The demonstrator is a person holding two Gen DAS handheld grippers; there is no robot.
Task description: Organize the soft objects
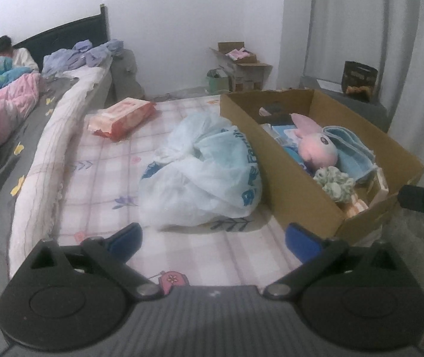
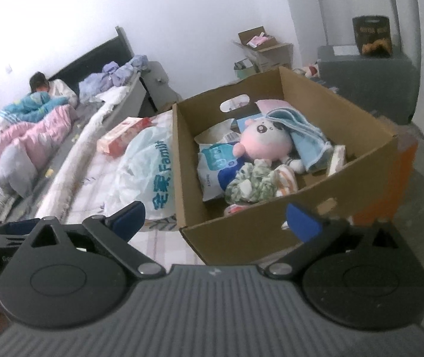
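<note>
Plush (image 2: 261, 142), towel (image 2: 301, 132), scrunchie (image 2: 249, 184) already lying in box (image 2: 241, 238). Bag (image 1: 203, 172) and red pack (image 1: 122, 117) waiting on mattress (image 1: 107, 163) beside box. Left gripper (image 1: 213, 238) and right gripper (image 2: 214, 217) hovering, fingers wide, holding nothing.

Checked mattress (image 1: 104, 160) bearing cardboard box (image 1: 289, 190), white plastic bag (image 1: 206, 175), and, seemingly, wet-wipes pack (image 1: 122, 117).

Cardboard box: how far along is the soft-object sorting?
Mostly done, it seems: the cardboard box already holds the pink plush, blue towel and green scrunchie. Nothing in hand: left hand-held gripper and right hand-held gripper are open. Possibly left: white plastic bag and red tissue pack on the mattress.
</note>
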